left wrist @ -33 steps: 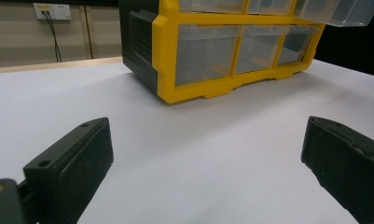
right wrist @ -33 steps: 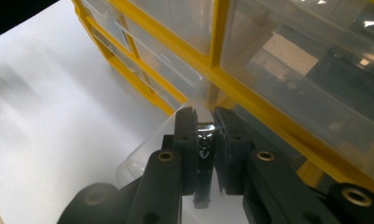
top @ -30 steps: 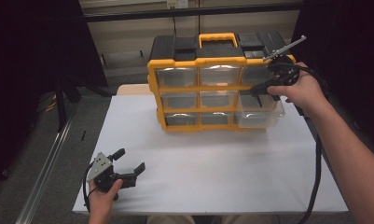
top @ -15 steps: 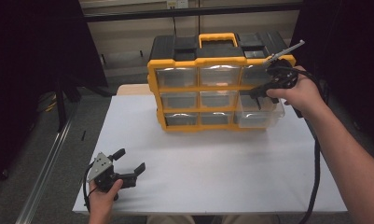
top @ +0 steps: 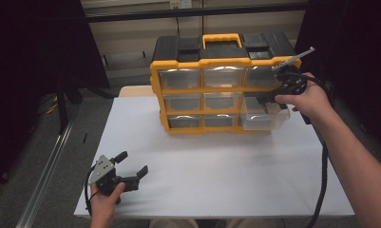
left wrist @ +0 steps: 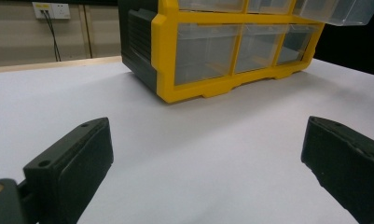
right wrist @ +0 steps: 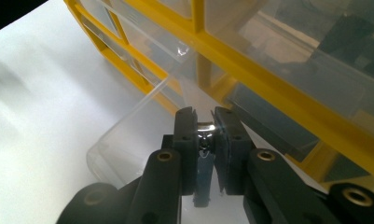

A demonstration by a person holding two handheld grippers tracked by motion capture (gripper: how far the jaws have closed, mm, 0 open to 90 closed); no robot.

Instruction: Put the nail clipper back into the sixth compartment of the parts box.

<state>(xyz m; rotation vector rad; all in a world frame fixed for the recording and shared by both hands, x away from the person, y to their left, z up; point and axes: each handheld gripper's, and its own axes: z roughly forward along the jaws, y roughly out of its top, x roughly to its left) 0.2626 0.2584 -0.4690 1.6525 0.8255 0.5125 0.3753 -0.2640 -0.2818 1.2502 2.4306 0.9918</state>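
Right gripper (right wrist: 206,135) jaws clamped a small shiny metal piece over the pulled-out clear plastic drawer (top: 264,116). Piece looked light, slippery; pinch mid-body. Left gripper (top: 130,167) jaws stood apart.

A drawer cabinet (top: 221,90) is set toward the far middle of the table (top: 216,166), with its drawer fronts turned to the person's side. One drawer (top: 264,116), at the cabinet's right end in the lower rows, is drawn out toward the near side, and the right gripper (top: 269,97) is held at its front edge, with a small shiny thing (right wrist: 204,133) seen between the jaws. The left gripper (top: 131,168) is held low over the table's near left corner, well apart from the cabinet, and is pointed toward it with bare table lying between.
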